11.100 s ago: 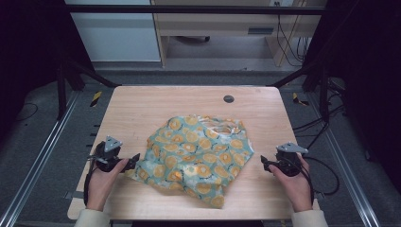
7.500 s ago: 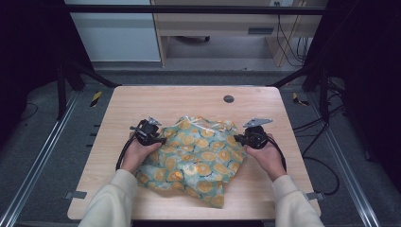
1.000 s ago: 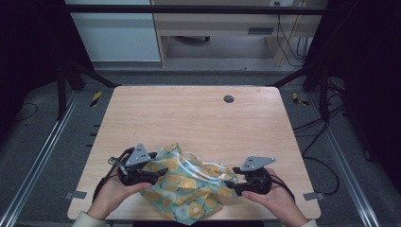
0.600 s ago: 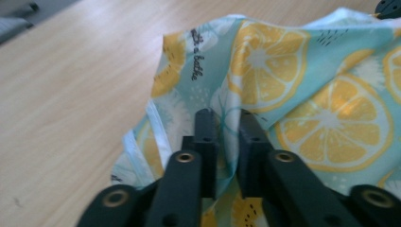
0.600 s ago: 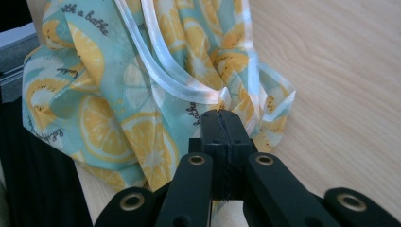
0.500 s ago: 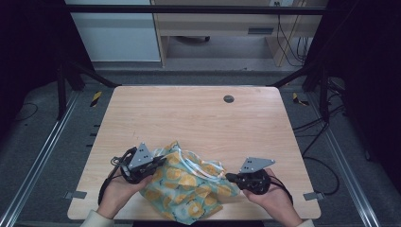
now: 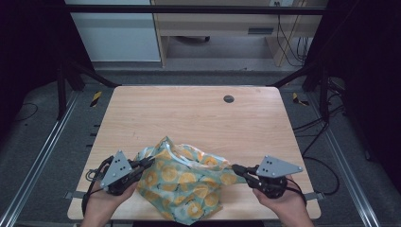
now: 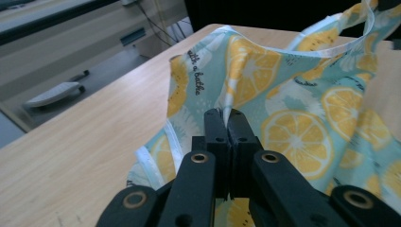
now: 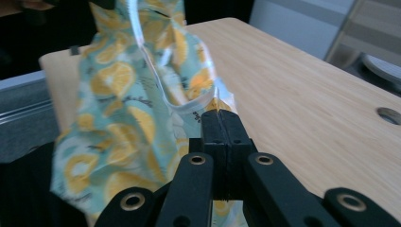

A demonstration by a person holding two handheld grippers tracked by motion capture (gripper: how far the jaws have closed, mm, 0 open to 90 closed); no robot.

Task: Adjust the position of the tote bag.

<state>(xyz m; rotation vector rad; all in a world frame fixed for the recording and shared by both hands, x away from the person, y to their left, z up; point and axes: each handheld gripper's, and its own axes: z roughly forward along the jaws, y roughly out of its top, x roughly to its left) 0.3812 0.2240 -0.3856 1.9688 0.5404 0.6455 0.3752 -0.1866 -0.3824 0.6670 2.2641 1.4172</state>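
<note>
the lemon-print cloth [image 7: 182,182] hangs bunched between the two grippers at the near edge of the wooden table [image 7: 198,118], lifted off the surface along its top edge and sagging down past the table's front rim. the left gripper [image 7: 147,162] has its jaws pressed fully together on a fold of the fabric; in the left gripper view the cloth [image 8: 283,109] rises straight out from between the black fingers [image 8: 215,137] and spreads away beyond and to the right of them, its white hem curling just left of the tips. the right gripper [image 7: 236,169] is likewise clamped tight on a corner, and in the right gripper view the cloth [image 9: 137,94] fans out ahead and to the left of its fingers [image 9: 220,130], the white-trimmed edge caught right at the tips. bare tabletop lies to the right of those fingers, with a round cable hole [image 9: 389,115] farther off.
</note>
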